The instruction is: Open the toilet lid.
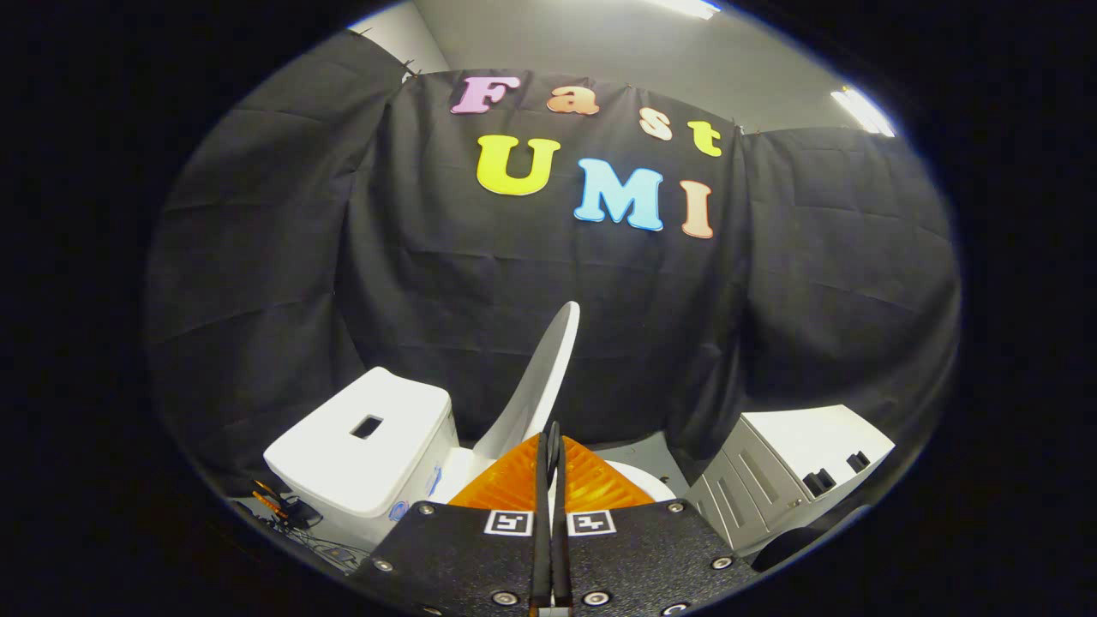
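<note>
The white toilet lid stands raised, nearly upright and edge-on to me, rising just beyond my fingertips. It leans toward the white tank on the left. My gripper is shut, its two fingers pressed together with nothing visible between them. The tips sit right at the lid's lower edge; whether they touch it I cannot tell. A curved strip of the white bowl rim shows to the right of the fingers.
A white cabinet with dark handles stands low on the right, close to the toilet. Cables and a small dark device lie on the floor left of the tank. Black cloth walls close in behind and on both sides.
</note>
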Tool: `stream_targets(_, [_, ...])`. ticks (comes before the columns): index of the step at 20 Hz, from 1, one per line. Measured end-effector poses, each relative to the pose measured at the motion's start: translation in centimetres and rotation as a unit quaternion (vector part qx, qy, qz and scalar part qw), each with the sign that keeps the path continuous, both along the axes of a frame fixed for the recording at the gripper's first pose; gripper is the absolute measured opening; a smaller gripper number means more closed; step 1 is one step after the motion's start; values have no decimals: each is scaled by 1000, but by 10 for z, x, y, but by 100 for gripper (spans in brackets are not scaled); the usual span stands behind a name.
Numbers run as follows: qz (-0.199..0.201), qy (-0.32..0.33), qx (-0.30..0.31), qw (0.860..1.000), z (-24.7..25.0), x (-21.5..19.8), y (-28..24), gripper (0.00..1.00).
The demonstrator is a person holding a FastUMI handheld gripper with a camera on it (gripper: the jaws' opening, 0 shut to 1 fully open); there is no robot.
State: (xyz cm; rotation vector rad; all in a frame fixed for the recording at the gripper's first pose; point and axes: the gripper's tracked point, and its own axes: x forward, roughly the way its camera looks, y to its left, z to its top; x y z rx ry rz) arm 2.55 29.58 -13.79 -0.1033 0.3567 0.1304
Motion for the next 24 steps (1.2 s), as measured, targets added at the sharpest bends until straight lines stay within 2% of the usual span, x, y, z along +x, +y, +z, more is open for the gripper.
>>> stream_targets(8, [34, -15, -14, 999, 13, -6, 48, 1])
stream_targets(24, [153, -12, -12, 988, 18, -25, 159, 1])
